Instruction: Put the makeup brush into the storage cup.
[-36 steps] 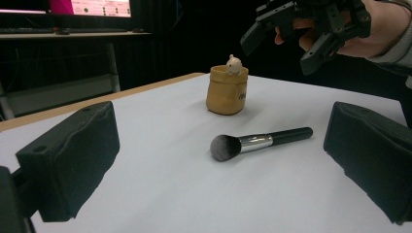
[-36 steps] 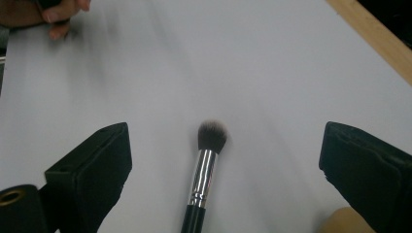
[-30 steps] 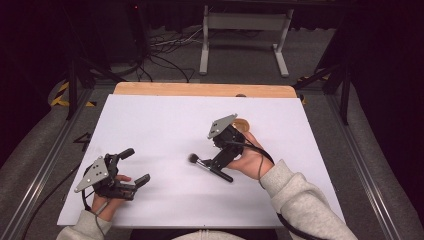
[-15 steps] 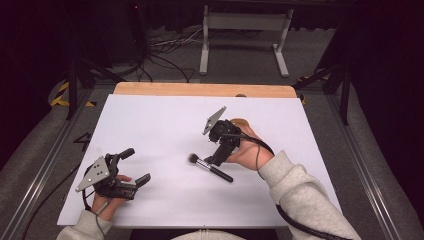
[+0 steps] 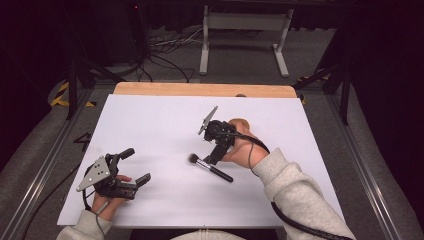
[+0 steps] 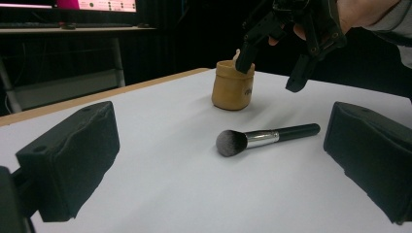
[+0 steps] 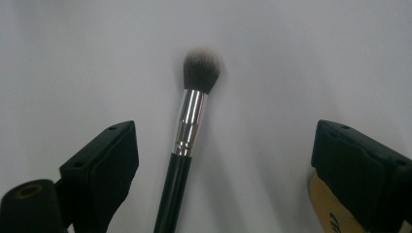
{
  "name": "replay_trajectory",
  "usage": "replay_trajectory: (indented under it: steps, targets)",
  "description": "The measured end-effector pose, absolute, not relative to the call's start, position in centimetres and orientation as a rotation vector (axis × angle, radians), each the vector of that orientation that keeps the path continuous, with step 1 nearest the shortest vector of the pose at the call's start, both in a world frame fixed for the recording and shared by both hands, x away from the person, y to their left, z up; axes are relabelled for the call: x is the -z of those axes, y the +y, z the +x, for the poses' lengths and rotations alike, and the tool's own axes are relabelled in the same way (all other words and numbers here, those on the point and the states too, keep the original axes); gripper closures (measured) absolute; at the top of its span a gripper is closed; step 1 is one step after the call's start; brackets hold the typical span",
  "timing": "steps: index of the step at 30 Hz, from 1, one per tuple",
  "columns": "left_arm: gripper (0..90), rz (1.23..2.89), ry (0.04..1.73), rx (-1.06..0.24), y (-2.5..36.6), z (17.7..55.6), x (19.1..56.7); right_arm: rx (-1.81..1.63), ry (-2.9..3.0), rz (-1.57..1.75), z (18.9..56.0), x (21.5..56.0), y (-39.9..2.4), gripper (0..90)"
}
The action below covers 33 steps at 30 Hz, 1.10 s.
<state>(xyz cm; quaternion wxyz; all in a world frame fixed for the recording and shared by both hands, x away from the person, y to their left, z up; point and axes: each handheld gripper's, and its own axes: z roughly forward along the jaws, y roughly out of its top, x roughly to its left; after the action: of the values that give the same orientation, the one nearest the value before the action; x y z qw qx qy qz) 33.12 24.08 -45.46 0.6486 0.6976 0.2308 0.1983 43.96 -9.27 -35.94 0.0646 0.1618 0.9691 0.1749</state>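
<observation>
A makeup brush (image 5: 212, 168) with a black handle, silver ferrule and dark bristles lies flat on the white table (image 5: 150, 125). My right gripper (image 5: 214, 155) hangs open just above its ferrule end, jaws pointing down. In the right gripper view the brush (image 7: 187, 141) runs up between the two spread jaws, nearer the left one, untouched. A tan cup (image 5: 241, 122) stands upright behind the right hand; it is also seen as the cup (image 6: 232, 87) beyond the brush (image 6: 267, 138). My left gripper (image 5: 139, 165) rests open at the table's near left, holding nothing.
A strip of bare wood (image 5: 200, 90) runs along the table's far edge. A metal stand (image 5: 245, 30) and cables lie on the floor beyond. Rails flank the table on both sides. The cup's rim (image 7: 335, 208) sits by my right jaw.
The right gripper has tipped and shifted slightly left, pointing down over the brush. The brush, the cup and the left gripper have stayed where they were.
</observation>
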Motion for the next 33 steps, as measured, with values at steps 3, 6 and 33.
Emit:
replay_trajectory:
  steps: [3, 6, 33]
  targets:
    - [0.2, 1.584, 0.527, -0.451, 24.1, 33.1, 45.5, -0.478, 2.937, 0.492, 44.1, 36.1, -9.0, 12.9]
    - [0.2, 1.585, 0.524, -0.452, 24.1, 33.1, 45.5, -0.45, 2.938, 0.492, 44.2, 36.2, -8.8, 13.3]
    - [0.2, 1.592, 0.519, -0.45, 24.1, 33.1, 45.5, -0.245, 3.028, 0.495, 44.4, 39.5, -7.2, 24.9]
